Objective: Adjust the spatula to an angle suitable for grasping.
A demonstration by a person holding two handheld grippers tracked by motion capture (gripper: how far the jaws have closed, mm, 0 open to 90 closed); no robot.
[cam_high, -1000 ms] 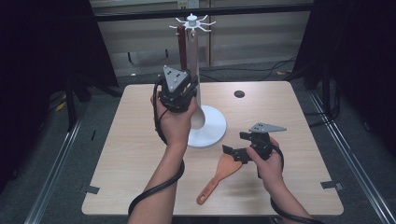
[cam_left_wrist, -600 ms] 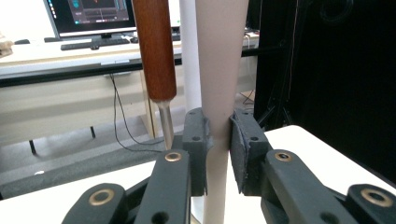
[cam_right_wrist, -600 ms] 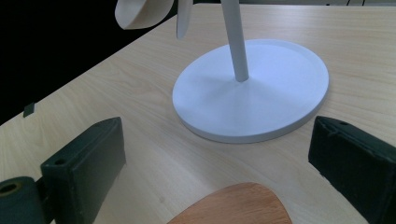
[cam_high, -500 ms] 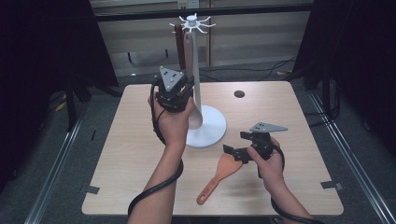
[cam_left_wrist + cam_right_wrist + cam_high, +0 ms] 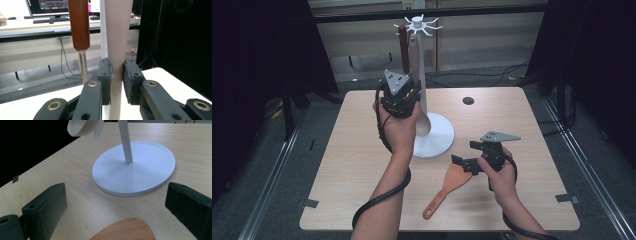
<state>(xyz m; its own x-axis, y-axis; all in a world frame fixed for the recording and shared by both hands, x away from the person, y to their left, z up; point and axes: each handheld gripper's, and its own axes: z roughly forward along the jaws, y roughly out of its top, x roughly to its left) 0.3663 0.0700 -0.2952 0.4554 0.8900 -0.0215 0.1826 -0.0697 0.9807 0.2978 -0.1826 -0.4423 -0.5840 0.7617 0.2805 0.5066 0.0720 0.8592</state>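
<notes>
A white utensil stand point(image 5: 435, 135) rises mid-table, with hooks at its top. A beige spoon point(image 5: 413, 57) hangs from it, its bowl low beside the pole. My left gripper point(image 5: 408, 95) is shut on the spoon's handle point(image 5: 117, 37), and its pads point(image 5: 106, 75) press both sides. A brown-handled utensil point(image 5: 79, 25) hangs just left of it. An orange spatula point(image 5: 447, 186) lies flat on the table at front. My right gripper point(image 5: 463, 162) stands open just above the spatula's blade point(image 5: 125, 230), jaws wide apart, facing the stand's base point(image 5: 135, 170).
A small dark round disc point(image 5: 468, 100) sits on the table's far right part. Grey tape marks point(image 5: 308, 203) lie at the front corners of the wooden table point(image 5: 347, 150). Dark curtains flank both sides, and a desk with a monitor point(image 5: 47, 6) stands beyond.
</notes>
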